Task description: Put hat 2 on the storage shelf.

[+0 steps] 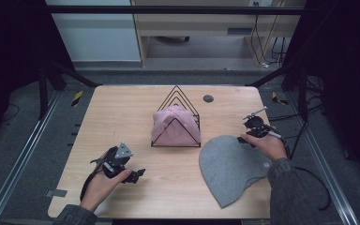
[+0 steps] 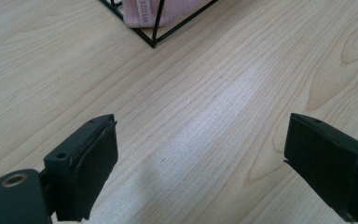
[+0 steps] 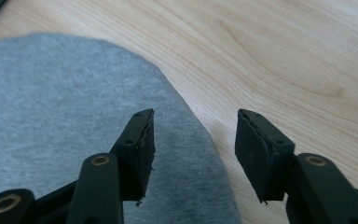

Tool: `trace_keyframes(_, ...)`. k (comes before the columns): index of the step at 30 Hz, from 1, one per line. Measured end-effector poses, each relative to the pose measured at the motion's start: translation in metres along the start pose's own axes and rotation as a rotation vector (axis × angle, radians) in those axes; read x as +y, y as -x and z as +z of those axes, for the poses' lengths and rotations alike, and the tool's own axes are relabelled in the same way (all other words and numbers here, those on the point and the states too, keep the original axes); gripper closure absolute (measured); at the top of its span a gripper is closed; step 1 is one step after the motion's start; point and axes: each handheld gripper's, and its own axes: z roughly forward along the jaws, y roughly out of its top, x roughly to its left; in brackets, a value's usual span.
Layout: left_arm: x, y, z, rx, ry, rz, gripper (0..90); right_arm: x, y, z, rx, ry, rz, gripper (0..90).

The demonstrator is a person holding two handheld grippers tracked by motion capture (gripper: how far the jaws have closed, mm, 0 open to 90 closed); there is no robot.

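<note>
A grey knitted hat [image 1: 229, 164] lies flat on the wooden table [image 1: 122, 108] at the front right. My right gripper [image 1: 243, 139] is low at its far right edge. In the right gripper view the gripper [image 3: 196, 114] is open. Its left jaw is over the grey hat [image 3: 74, 102] and its right jaw over bare wood, so the hat's edge runs between them. A pink cloth [image 1: 175, 125] sits inside a black wire rack [image 1: 176, 146] at the table's middle. My left gripper [image 1: 136, 176] is at the front left, open [image 2: 200, 120] over bare wood, with the rack's corner [image 2: 154, 42] and pink cloth [image 2: 144, 11] beyond it.
A small dark round disc [image 1: 208, 98] lies near the table's far edge, behind the rack. Cables trail off the right side of the table beside my right forearm [image 1: 286, 187]. Bare wood stretches between the rack and the front edge.
</note>
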Motion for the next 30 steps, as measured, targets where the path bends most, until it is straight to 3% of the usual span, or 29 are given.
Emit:
trace_keyframes(8, -0.001, -0.001, 0.0, -0.002, -0.003, 0.0, 9.2, 0.002, 0.003, 0.008, 0.021, -0.059, -0.006, 46.2)
trace_keyframes(9, -0.001, -0.001, 0.0, -0.002, -0.002, 0.0, 9.2, 0.001, 0.003, 0.008, 0.034, -0.069, 0.012, 46.2)
trace_keyframes(16, -0.001, 0.0, 0.0, -0.003, -0.002, 0.001, 9.4, -0.001, 0.003, 0.013, 0.047, -0.07, 0.004, 47.7)
trace_keyframes(19, -0.001, 0.0, 0.0, -0.003, -0.002, 0.001, 9.6, -0.003, 0.002, 0.014, 0.059, -0.077, 0.022, 49.0)
trace_keyframes(22, -0.001, -0.001, 0.0, -0.001, -0.002, 0.003, 9.7, -0.005, 0.002, 0.016, 0.056, -0.074, 0.014, 52.5)
trace_keyframes(30, -0.001, -0.002, 0.0, 0.004, 0.0, 0.001, 9.9, -0.007, 0.002, 0.013, 0.063, -0.063, -0.005, 73.5)
